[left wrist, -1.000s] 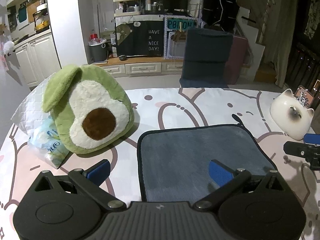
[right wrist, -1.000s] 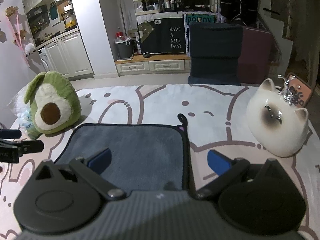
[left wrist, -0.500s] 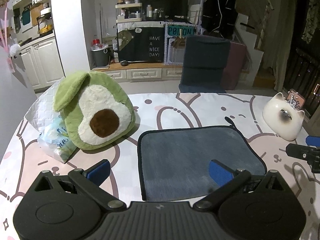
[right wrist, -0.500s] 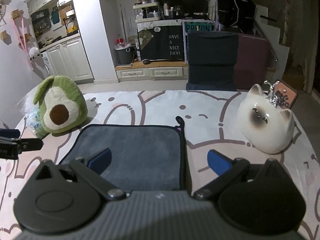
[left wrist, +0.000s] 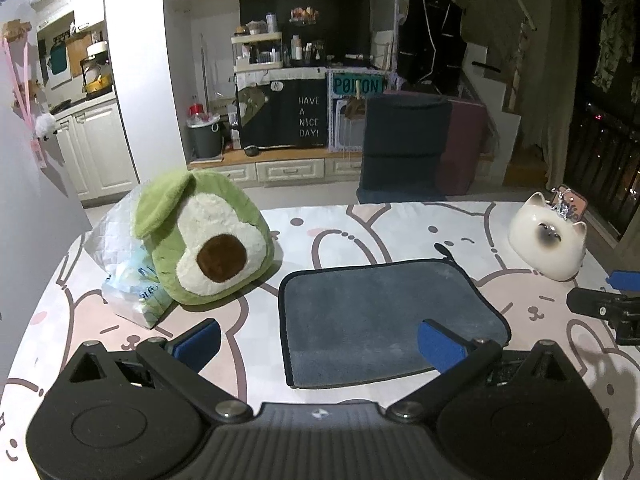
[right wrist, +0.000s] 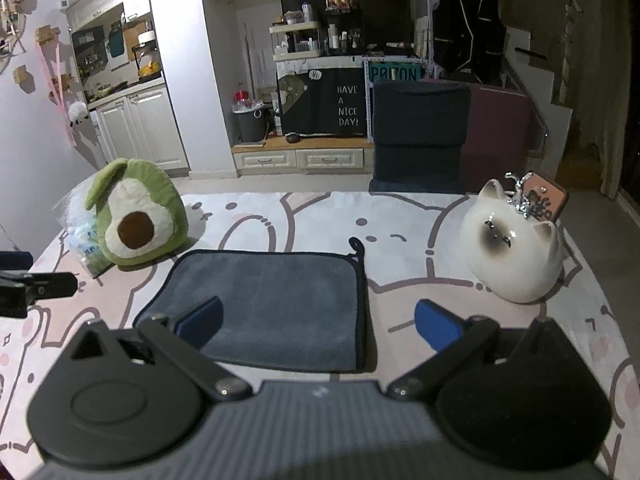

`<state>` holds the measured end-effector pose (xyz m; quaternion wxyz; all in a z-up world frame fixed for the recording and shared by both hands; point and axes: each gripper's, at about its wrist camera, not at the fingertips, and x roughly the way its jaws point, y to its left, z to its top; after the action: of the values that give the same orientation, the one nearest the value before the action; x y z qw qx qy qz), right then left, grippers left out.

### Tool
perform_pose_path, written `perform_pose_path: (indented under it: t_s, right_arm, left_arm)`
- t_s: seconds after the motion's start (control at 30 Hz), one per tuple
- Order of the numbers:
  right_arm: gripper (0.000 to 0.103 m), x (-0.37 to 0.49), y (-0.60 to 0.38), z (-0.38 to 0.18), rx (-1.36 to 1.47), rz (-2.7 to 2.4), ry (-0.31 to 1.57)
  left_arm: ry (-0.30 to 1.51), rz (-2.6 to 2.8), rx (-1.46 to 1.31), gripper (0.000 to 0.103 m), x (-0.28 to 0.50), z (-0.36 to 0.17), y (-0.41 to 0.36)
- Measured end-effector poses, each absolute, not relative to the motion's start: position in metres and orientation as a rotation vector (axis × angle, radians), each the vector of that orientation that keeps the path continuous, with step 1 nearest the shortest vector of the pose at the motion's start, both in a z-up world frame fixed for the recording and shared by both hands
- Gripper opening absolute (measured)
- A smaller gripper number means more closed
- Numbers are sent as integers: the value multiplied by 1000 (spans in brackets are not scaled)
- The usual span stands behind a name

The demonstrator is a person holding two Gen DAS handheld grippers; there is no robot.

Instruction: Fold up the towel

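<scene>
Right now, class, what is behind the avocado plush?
Behind the avocado plush a quilted white bag and a clear plastic packet show on its left. The plush hides how far they extend.

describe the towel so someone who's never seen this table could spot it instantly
Start at the table with the pink cartoon-animal cloth. Between the green avocado plush on one side and the white ceramic cat on the other lies the towel, flat at the near edge. It is the only flat item: grey, dark-bordered, with a small hanging loop at one far corner.
</scene>
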<state>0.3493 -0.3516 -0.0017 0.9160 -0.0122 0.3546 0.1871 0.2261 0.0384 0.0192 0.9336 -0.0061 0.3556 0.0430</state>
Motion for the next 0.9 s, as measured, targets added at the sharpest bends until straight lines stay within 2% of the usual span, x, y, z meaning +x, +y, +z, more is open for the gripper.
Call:
perform_pose_path:
  t_s: [0.9]
  right_arm:
    - [103,261,-372,30,-13,423,676]
  left_arm:
    - [636,63,24,103,144,47,13]
